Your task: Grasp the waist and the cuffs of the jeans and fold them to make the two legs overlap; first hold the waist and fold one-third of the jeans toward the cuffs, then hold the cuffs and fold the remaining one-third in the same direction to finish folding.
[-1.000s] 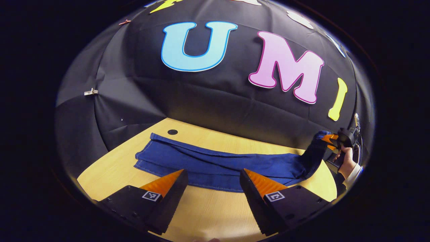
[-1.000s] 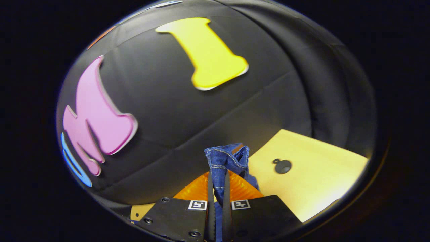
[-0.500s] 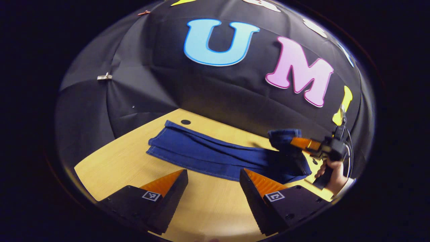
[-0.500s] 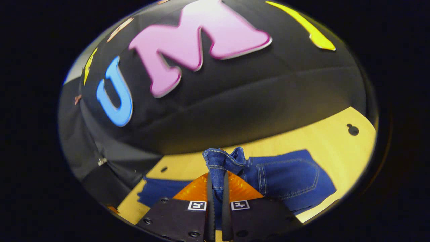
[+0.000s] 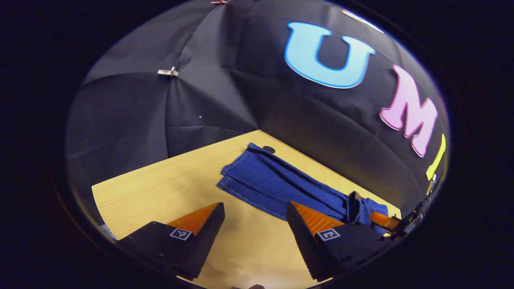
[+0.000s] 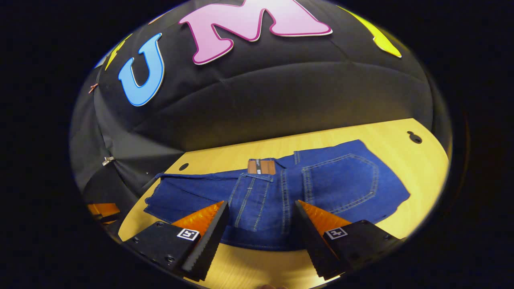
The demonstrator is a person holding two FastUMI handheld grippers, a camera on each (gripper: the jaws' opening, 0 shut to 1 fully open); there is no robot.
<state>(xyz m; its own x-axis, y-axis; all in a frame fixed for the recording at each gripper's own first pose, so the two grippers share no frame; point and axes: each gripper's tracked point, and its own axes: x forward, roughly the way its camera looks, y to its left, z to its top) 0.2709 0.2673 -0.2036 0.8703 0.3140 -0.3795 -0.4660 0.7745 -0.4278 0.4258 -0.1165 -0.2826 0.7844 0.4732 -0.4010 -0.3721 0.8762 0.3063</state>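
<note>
Both tools spread wide, gripping nothing: right tool (image 6: 261, 228) over folded-over jeans (image 6: 281, 192) waist at frame center, left tool (image 5: 255, 230) above bare desk (image 5: 160, 188).

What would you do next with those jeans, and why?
Probably move the open left gripper to the cuffs and grasp them: the waist already lies folded over the legs on the table, the right gripper is open, and the cuff end lies flat.
</note>
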